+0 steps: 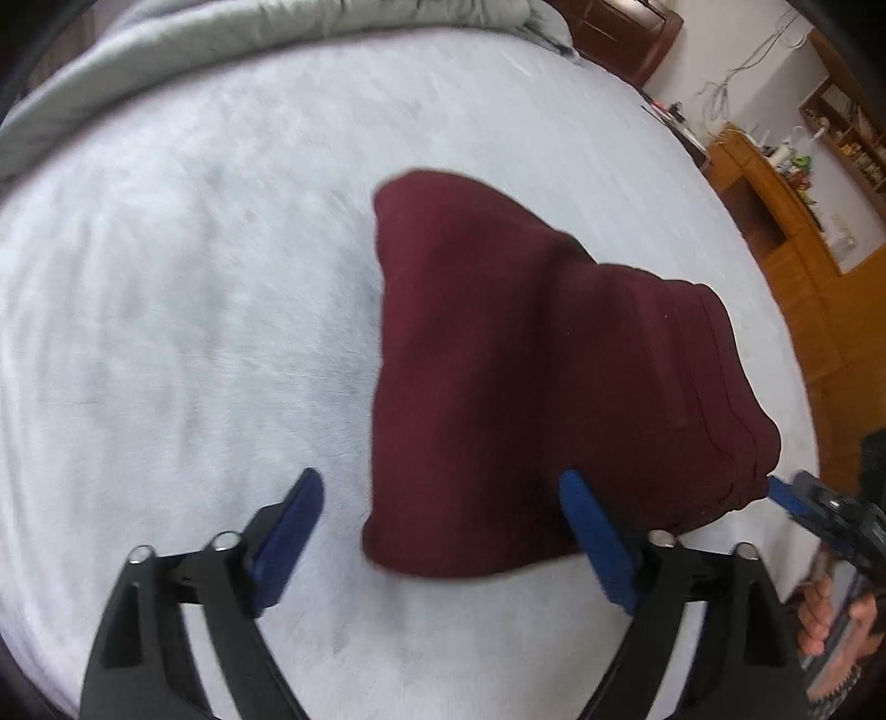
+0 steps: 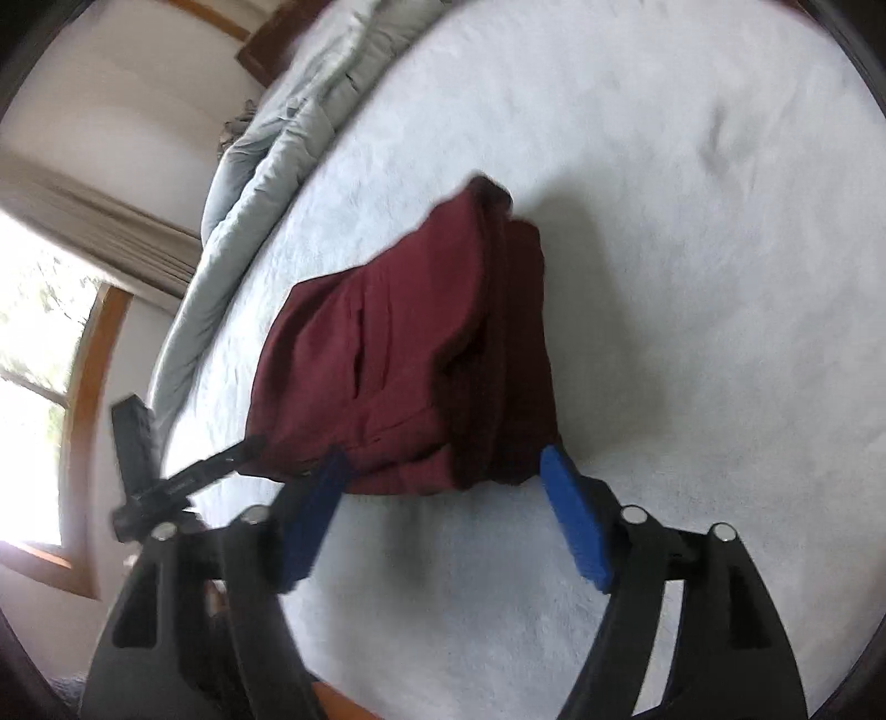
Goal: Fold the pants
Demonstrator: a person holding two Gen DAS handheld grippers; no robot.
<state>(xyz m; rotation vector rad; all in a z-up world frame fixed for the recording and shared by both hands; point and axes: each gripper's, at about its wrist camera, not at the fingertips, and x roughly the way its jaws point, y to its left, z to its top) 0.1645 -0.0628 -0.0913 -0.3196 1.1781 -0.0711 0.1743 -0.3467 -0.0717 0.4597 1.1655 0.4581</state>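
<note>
The dark red pants [image 1: 526, 376] lie folded into a thick bundle on the pale grey bed cover [image 1: 194, 304]. My left gripper [image 1: 443, 487] is open, its jaws wide apart just in front of the bundle's near left corner, holding nothing. In the right wrist view the pants [image 2: 421, 354] lie stacked in layers, and my right gripper [image 2: 446, 459] is open with its blue fingers [image 2: 570, 515] at either side of the bundle's near edge. The right gripper also shows at the right edge of the left wrist view [image 1: 797, 493]. The left gripper shows at the left of the right wrist view [image 2: 183, 482].
A rumpled grey-green duvet [image 1: 221, 39] runs along the far side of the bed. Wooden furniture [image 1: 792, 221] and shelves stand to the right of the bed. A window [image 2: 33, 387] with a wooden frame is on the wall at the left.
</note>
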